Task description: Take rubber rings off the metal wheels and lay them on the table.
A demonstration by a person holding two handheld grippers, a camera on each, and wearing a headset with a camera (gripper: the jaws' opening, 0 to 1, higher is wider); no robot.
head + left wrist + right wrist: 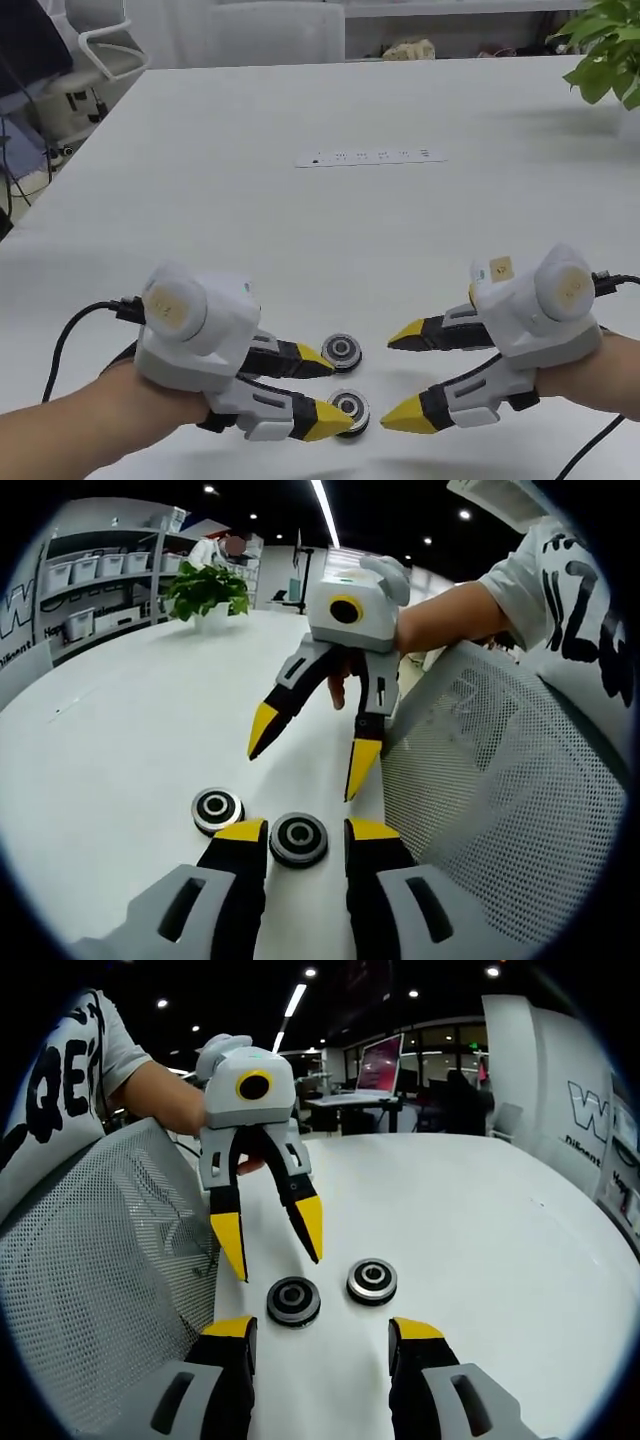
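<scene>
Near the front edge of the white worktop (300,230), two small metal wheels lie flat and close together without touching: a nearer wheel (350,405) and a farther wheel (342,351). Each shows a dark band around a bright hub. I take this band to be its rubber ring (282,840), seated in place, though the pictures are too small to show how it sits on the wheel. By that reading nothing of the task is done yet: both rings have to come off and be laid on the worktop. The left hand-held gripper (335,392) has its jaws spread and grasps nothing. In the left gripper view its yellow tips frame the nearer wheel, just short of it, with the farther wheel off to one side. The right hand-held gripper (389,384) faces it from the other side, jaws likewise parted and empty, with its tips near both wheels but apart from them. This looks like the approach to the first wheel. One gripper would probably have to steady the metal while the other peels the ring away. Farther back on the worktop lies a white socket strip (370,157), and a potted plant (608,50) stands at the far right corner.
</scene>
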